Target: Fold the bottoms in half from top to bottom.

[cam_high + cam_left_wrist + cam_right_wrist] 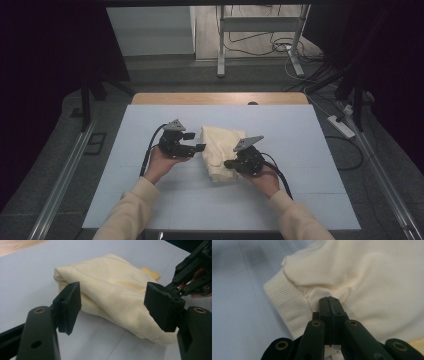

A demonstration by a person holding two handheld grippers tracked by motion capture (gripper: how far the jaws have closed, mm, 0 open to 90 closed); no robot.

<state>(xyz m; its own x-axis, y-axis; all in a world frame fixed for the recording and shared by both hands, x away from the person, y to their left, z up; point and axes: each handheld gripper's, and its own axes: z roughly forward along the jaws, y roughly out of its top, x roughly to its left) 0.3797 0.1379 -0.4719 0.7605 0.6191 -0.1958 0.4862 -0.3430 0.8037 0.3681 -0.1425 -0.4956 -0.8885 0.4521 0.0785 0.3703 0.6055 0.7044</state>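
Observation:
A folded cream garment (220, 150) lies in the middle of the pale table (150, 200). My left gripper (197, 141) hovers at its left side, jaws open. In the left gripper view the two pads (68, 305) stand wide apart in front of the garment (112, 287) without touching it. My right gripper (227, 163) sits at the garment's near right corner. Seen from the right gripper view, its jaws (329, 300) are pressed together at a pucker in the cloth (374, 277), just beside the ribbed hem (287, 305).
A wooden strip (220, 98) runs along the table's far edge. Beyond it stand a metal frame (260, 30) and cables on the floor, with a power strip (341, 126) at the right. A rail (62, 180) runs along the table's left side.

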